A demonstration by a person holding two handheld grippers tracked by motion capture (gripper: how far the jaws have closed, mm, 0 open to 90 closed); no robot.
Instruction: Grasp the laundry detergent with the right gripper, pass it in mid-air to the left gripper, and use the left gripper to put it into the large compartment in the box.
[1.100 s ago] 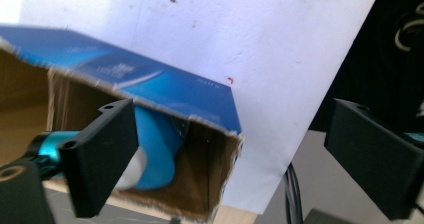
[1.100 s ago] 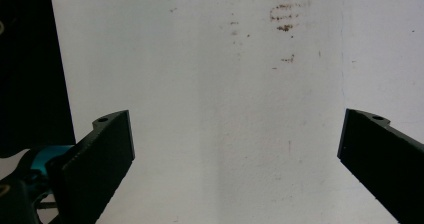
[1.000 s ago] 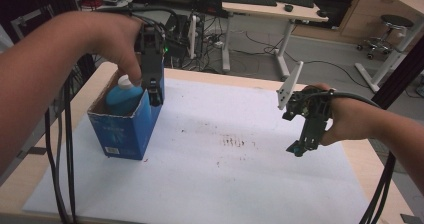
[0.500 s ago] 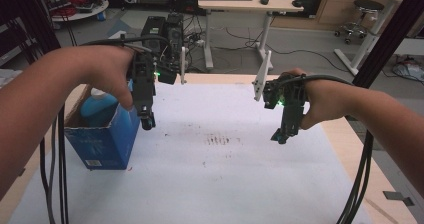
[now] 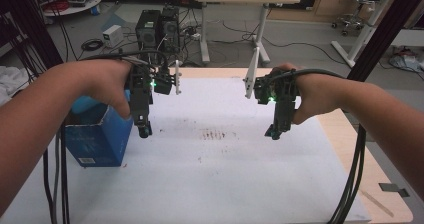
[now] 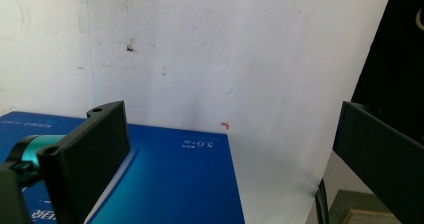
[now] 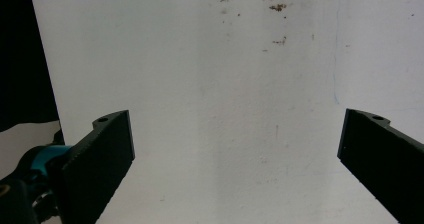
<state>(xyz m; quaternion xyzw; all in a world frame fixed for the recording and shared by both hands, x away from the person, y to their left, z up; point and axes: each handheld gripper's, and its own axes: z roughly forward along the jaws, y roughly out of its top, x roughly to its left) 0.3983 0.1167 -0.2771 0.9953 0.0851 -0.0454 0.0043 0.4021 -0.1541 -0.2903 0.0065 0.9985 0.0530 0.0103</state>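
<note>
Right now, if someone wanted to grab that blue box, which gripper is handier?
Probably the left gripper: it hangs open right beside the blue box. The right gripper, also open, is across the white sheet.

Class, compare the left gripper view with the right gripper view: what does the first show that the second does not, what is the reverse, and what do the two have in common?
The left gripper view alone shows the blue box, its printed face lying below the jaws, plus a small red mark on the sheet. The right gripper view alone shows a cluster of brown stains near the top of the sheet. Both share the white table cover as background and a pair of black jaws standing wide apart with nothing between them: left gripper, right gripper.
</note>
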